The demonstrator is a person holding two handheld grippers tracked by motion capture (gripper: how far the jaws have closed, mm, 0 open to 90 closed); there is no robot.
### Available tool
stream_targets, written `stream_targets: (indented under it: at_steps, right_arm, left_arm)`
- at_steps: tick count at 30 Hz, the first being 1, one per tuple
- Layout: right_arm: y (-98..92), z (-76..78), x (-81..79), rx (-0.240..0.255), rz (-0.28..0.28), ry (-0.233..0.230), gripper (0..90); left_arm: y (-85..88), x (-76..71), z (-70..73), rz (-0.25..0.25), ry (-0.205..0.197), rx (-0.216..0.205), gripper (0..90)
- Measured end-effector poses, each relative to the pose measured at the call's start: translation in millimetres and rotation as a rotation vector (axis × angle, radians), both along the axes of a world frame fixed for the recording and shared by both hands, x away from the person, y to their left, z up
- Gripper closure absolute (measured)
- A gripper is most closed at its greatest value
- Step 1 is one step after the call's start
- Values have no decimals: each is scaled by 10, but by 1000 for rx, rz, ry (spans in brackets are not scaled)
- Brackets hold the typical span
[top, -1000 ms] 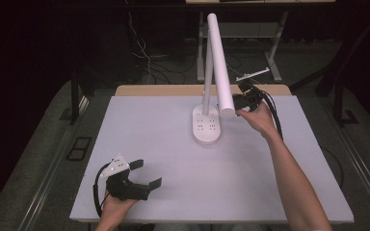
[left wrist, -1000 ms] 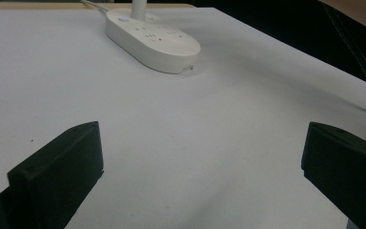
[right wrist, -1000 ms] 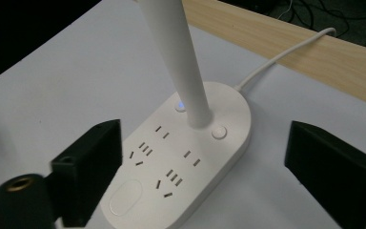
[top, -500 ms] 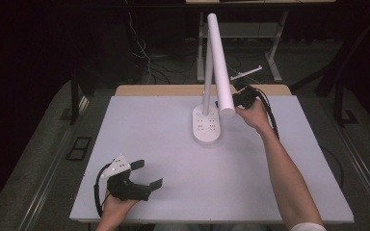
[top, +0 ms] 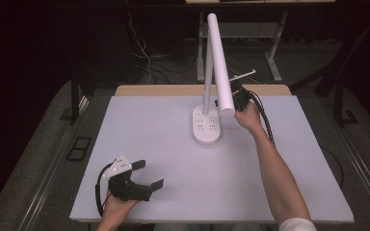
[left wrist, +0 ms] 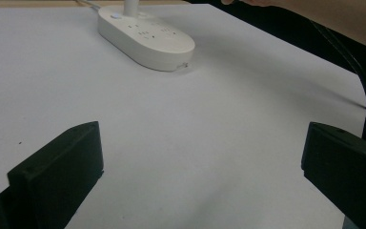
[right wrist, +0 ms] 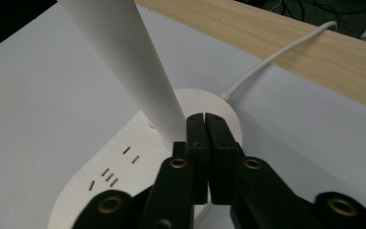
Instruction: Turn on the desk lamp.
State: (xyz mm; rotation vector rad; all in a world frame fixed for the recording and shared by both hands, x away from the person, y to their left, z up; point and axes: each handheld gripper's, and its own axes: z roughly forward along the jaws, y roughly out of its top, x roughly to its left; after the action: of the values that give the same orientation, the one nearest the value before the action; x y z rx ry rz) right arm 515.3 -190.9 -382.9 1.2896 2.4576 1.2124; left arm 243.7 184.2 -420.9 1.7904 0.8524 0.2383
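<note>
Tongs in your left hand, the left gripper (top: 147, 175), sit at the table's (top: 173, 163) near edge, jaws wide apart with nothing between them, parked out of the way. Farther off stands the lamp (top: 207, 126), its oval base near the table's far middle, its white head (top: 220, 65) sloping down toward you. Your right gripper (right wrist: 205, 121) has just been closing; its jaws now meet with nothing between them, just beside the head's (right wrist: 128, 62) lower end, probably so you can nudge it rather than grasp it.

lamp (top: 207, 126) mid-table (top: 164, 144), far side; right gripper (top: 235, 98) beside its head; left gripper (top: 147, 174) near front-left edge.
</note>
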Motion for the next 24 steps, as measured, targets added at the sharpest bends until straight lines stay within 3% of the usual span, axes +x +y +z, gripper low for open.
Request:
stream_targets:
  at_steps: [10, 24]
  right_arm:
    - [62, -152, 47, 19, -18, 32, 896]
    - [100, -309, 106, 8, -18, 57, 896]
  left_arm:
    - [6, 5, 0, -1, -2, -2, 0]
    - [17, 9, -4, -1, 1, 3, 0]
